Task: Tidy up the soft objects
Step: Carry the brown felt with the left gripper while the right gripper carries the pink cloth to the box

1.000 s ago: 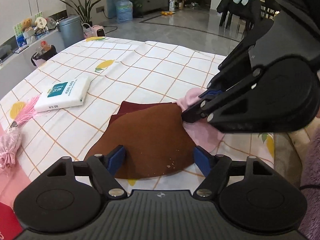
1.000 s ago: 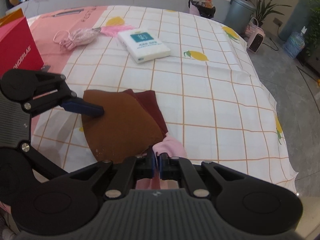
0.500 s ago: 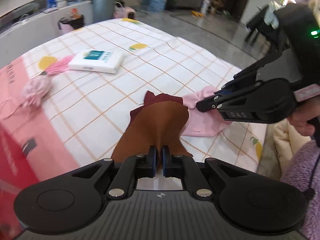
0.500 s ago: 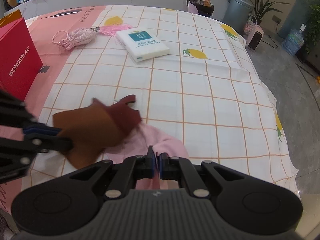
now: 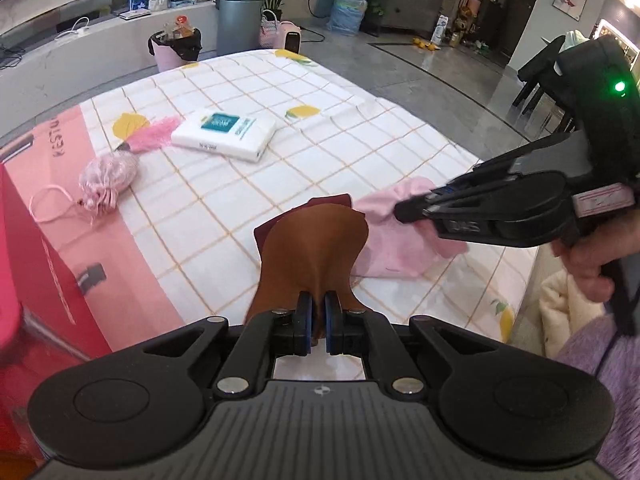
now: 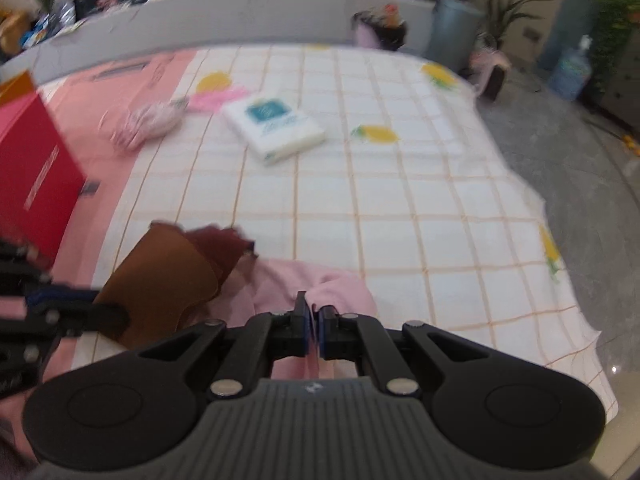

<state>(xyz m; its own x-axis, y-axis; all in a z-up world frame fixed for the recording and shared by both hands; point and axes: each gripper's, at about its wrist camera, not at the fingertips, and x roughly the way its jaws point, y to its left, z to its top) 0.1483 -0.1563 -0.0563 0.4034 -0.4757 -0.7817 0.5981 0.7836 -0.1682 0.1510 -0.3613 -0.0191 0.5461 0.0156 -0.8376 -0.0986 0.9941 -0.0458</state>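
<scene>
On the checked tablecloth (image 5: 360,132), left hand-held gripper (image 5: 316,312) pinches brown cloth (image 5: 320,240), right hand-held gripper (image 6: 314,322) pink cloth (image 6: 280,280), tissue pack (image 5: 224,132) beyond

Both grippers (image 5: 316,322) (image 6: 314,330) are black plastic with blue pads (image 5: 306,320) and silver screws; one carries a green light (image 5: 619,87).

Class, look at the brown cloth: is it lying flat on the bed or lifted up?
Lifted. The left tongs are shut on the brown cloth, whose near edge rises bunched off the checked sheet; its far end droops toward it.
</scene>
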